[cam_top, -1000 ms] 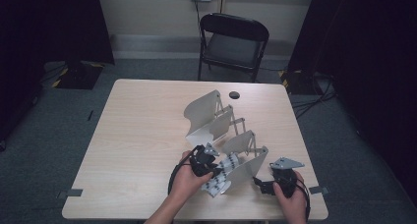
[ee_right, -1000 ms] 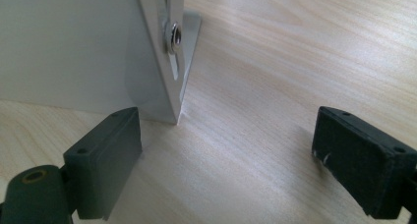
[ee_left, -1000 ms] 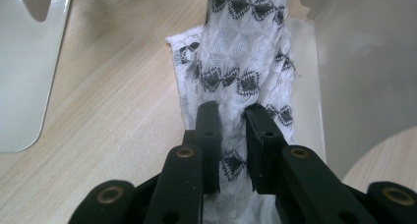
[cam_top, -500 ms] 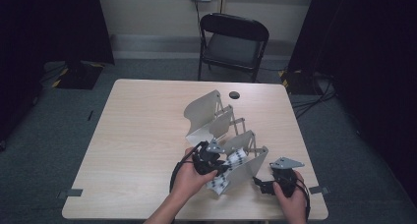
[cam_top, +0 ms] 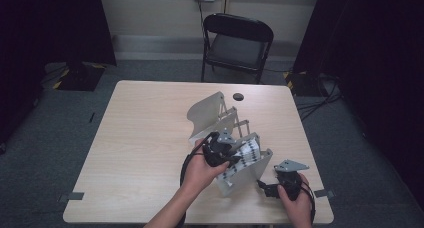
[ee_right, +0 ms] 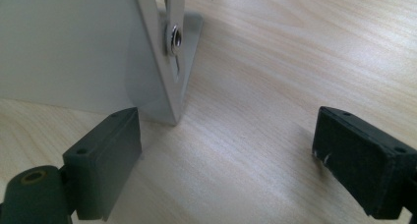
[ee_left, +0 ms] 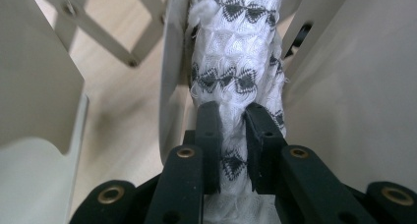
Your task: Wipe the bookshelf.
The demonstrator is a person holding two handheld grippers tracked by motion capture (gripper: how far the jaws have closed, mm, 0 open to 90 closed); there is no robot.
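Currently the left hand-held gripper [cam_top: 220, 150] is clamped on a rolled white cloth with black diamond pattern [ee_left: 236, 71], jaws pinching it narrow; the cloth sits in a slot of the grey expanding rack [cam_top: 220, 119] between two upright divider plates. The grip looks low on the roll, probably so the cloth can slide along the slot without snagging the plates. In the left gripper view the plates [ee_left: 344, 86] sit close on both sides of the cloth, so there is little side room; the way out looks to be up or along the slot. The right hand-held gripper [ee_right: 226, 160] is wide open, holding nothing, its jaws resting near the foot of the rack's near end plate [ee_right: 64, 42], likely placed to steady the rack. The left jaw is just beside that plate's edge; touching or not is unclear. The counter [cam_top: 140, 138] has open room left of the rack; the rack's near end stands close to the near counter edge.
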